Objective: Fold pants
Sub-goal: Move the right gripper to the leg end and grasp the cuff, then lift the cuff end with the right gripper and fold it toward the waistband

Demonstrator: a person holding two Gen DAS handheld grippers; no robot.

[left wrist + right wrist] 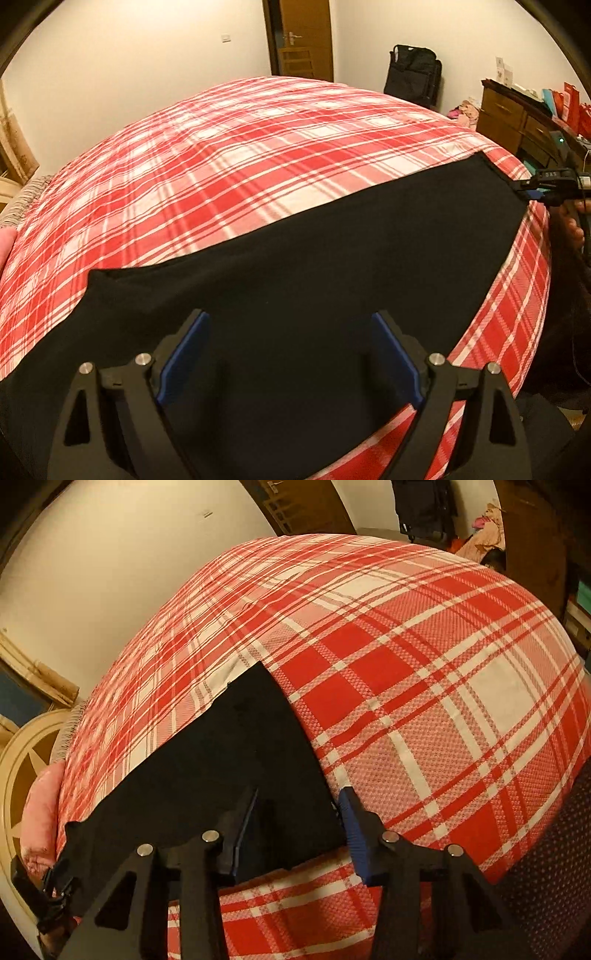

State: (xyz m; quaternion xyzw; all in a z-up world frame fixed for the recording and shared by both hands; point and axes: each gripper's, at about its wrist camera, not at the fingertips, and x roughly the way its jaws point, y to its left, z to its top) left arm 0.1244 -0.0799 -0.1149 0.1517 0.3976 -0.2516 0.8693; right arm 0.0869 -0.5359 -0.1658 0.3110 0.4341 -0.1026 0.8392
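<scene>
**Black pants spread flat on a plaid bed**

A bedroom with cream walls, a brown wooden door (301, 38) and a red-and-white plaid bedspread (236, 155) covering the bed. A pair of plain black fabric pants (314, 266) lies flat along the near edge of the bed, forming one long dark band with straight edges and no visible wrinkles; its near edge runs close to the bed's side.

The left gripper (290, 354) hovers low over the black cloth, its blue-padded fingers (181, 354) spread wide apart with only fabric showing between them and nothing clamped. The right gripper (299, 830) sits at one end of the pants, its fingers also parted: the left finger over the black cloth, the right blue pad just beside the cloth's edge, over the plaid.

The left wrist view takes in the length of the pants and, at their far right corner, the right gripper's tip (532, 188) against the cloth; whether it touches cannot be told. It also shows a black bag (413, 74) by the wall and a brown wooden dresser (513, 114). The right wrist view shows the end of the pants, a pink pillow (40, 812) and the left gripper (55, 886) at the lower left edge.
</scene>
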